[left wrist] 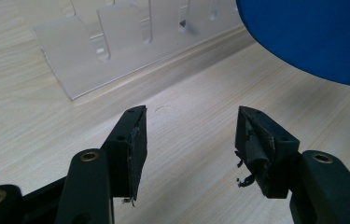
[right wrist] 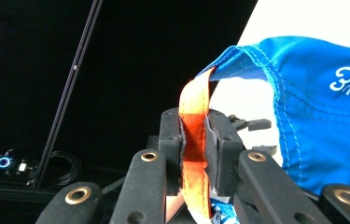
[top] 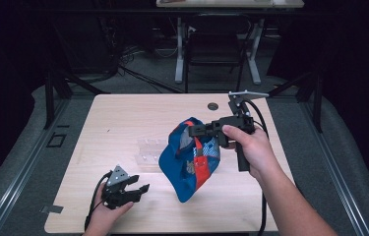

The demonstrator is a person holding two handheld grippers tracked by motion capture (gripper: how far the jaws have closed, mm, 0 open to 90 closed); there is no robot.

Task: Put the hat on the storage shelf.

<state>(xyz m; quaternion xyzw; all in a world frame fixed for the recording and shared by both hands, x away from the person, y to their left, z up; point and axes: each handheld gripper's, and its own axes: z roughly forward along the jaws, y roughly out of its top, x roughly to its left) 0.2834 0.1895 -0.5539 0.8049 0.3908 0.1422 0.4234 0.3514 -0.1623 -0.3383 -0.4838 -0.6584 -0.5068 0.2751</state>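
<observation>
Jaws of the right gripper [right wrist: 194,140] pinch the blue fabric cap's [top: 188,157] orange strap [right wrist: 194,121], left gripper [left wrist: 190,140] gaping wide over the pale wooden table [top: 123,123]

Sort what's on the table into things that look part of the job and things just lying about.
In use:
- blue fabric cap with orange strap, lifted by that strap
- right gripper, jaws shut on the strap
- left gripper, jaws open, near the cap's brim
- clear slotted acrylic rack, probably where the cap belongs

Lying about:
- small dark round disc at the table's far edge
</observation>
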